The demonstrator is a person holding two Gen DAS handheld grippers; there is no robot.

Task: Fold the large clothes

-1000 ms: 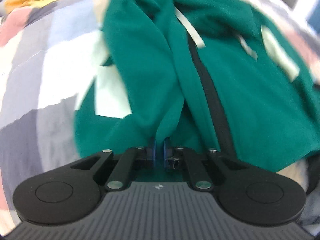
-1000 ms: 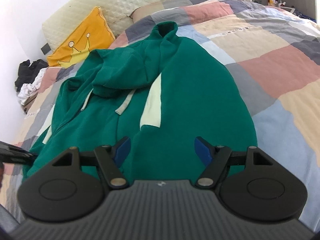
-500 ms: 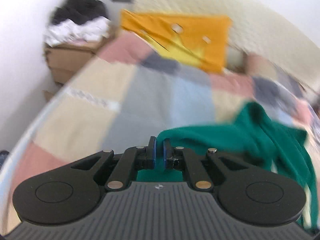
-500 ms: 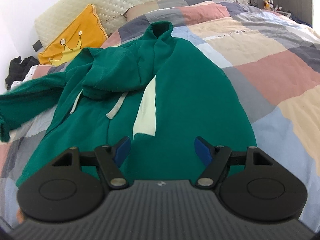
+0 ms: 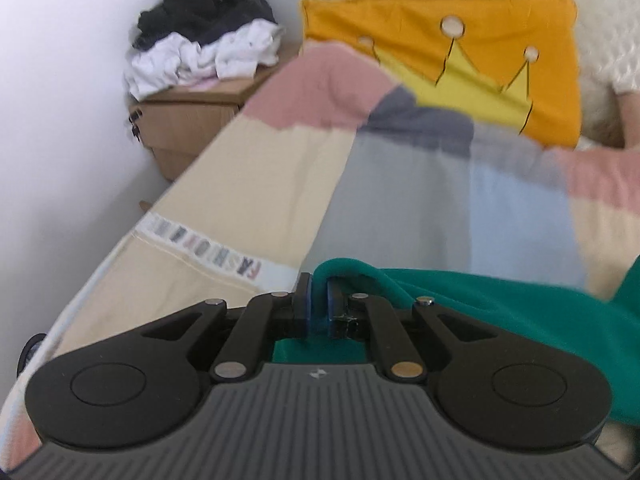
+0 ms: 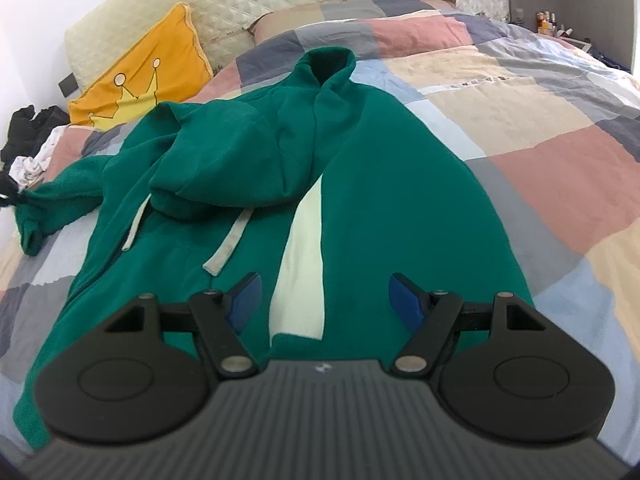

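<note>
A large green hoodie (image 6: 400,184) lies spread on the patchwork duvet (image 6: 540,120), hood folded down over the chest and pale drawstrings showing. Its left sleeve (image 6: 60,192) stretches out sideways toward the bed's left edge. In the left wrist view my left gripper (image 5: 318,284) pinches the end of that sleeve (image 5: 480,304) between its blue pads; the jaws are just starting to part with the cloth still between them. My right gripper (image 6: 324,286) hovers open over the hoodie's lower front, above a cream panel (image 6: 300,264), with nothing held.
An orange crown pillow (image 5: 460,60) leans on the quilted headboard (image 6: 280,0). A wooden nightstand (image 5: 180,120) piled with black and white clothes (image 5: 200,48) stands past the bed's left edge. Small bottles (image 6: 548,24) sit at the far right.
My left gripper has swung the sleeve off the hoodie's body and out to the left, near the bed's edge. My right gripper has crept slightly forward, still open.
</note>
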